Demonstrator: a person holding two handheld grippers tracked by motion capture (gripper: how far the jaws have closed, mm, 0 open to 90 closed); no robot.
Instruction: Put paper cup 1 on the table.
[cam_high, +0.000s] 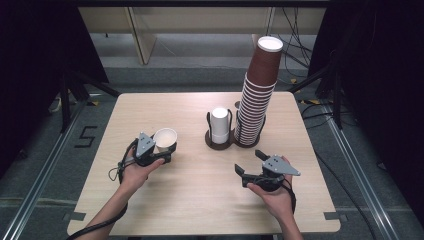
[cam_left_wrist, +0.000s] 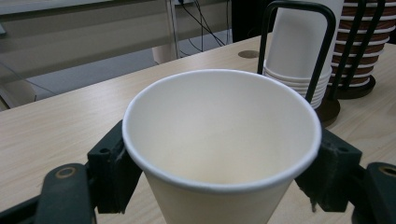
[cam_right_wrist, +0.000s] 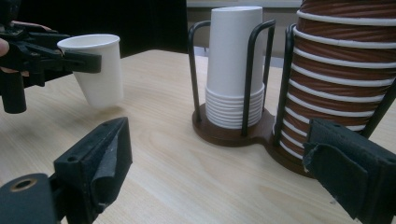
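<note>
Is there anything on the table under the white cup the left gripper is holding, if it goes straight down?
Nothing visible. The left gripper holds the white cup tilted over bare table; the cup holder stands apart, farther right.

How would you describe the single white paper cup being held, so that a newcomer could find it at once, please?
Start at the light wooden table and find the dark two-ring cup holder near its middle. Left of it, the left claw grips a white paper cup below its rim, mouth up and slightly tilted. Unlike the stacked white cups and the tall brown stack, it is alone and outside the holder.
</note>
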